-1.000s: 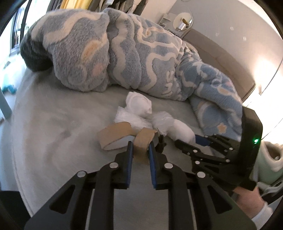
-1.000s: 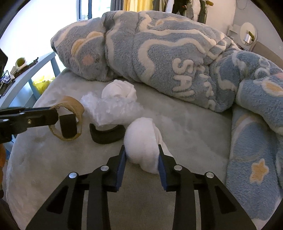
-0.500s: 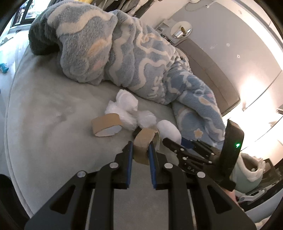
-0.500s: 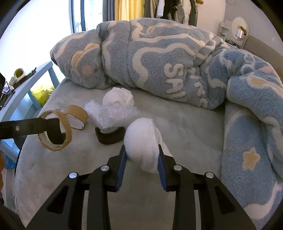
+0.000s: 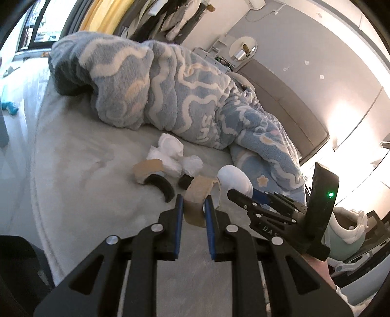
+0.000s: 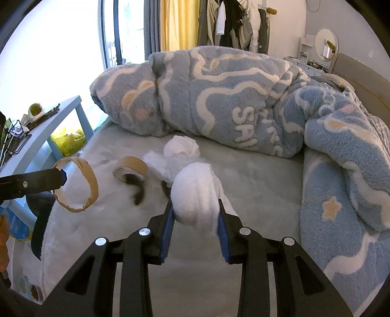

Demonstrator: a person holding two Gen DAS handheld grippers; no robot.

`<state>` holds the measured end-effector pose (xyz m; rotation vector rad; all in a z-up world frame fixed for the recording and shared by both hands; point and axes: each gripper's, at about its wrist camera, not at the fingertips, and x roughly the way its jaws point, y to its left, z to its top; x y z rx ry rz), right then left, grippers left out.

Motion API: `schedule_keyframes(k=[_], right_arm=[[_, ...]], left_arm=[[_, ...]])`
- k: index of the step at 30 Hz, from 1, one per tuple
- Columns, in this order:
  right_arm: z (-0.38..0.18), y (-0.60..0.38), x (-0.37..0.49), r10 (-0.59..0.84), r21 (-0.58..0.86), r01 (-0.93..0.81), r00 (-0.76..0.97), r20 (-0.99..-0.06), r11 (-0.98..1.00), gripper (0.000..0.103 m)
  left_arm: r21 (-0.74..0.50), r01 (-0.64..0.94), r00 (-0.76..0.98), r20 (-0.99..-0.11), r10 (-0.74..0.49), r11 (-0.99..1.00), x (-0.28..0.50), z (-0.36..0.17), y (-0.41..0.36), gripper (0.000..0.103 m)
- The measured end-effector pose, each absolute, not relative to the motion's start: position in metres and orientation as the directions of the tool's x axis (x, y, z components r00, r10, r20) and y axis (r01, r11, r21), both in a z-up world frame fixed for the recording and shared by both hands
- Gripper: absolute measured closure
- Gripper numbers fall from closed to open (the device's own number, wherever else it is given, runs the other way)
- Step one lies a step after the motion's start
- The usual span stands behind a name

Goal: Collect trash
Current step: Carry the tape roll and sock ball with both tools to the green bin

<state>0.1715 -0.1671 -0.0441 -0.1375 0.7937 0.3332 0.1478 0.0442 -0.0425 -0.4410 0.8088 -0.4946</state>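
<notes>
Rumpled blanket (image 6: 219, 97) lies behind remaining bed (image 6: 256, 185) trash (image 6: 181, 146).

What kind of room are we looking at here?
Most likely a bedroom: a bed with a fluffy blue blanket bunched on it, a padded headboard along the wall, and clothes hanging by the window.

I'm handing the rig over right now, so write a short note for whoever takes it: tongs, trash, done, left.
Left tongs: shut on a brown cardboard ring, held above the bed.
Right tongs: shut on a white wad, also off the bed.
On the bed, in front of the blue blanket: second cardboard ring, curved black piece, crumpled clear plastic, another white wad.
Done: two pieces picked up.
Left: bin both, then collect the four remaining. No bin clearly in view.
</notes>
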Motion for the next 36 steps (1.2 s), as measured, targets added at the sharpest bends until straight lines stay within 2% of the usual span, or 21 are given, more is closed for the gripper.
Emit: schedule_keyframes(k=[20,30,36], right_arm=[[-0.022,-0.072,0.121,0.344,0.027,-0.45,0.642,-0.685,0.892,0.07],[-0.017,0.004,0.106,0.428,0.046,-0.544,0.601,-0.675,0.838,0.07],[-0.025,0.054,0.094,0.462,0.039,-0.607,0.56,-0.688,0.794,0.07]], left_arm=[[-0.34,0.172,0.68,-0.638,-0.361,0.924,0.082,-0.026,0.11,0.084],[-0.254,0.08,0.676,-0.697,-0.239,0.964,0.062,-0.044,0.169,0.084],[-0.255,0.006,0.641,-0.741,-0.2,0.967,0.053,-0.065,0.209,0.084]])
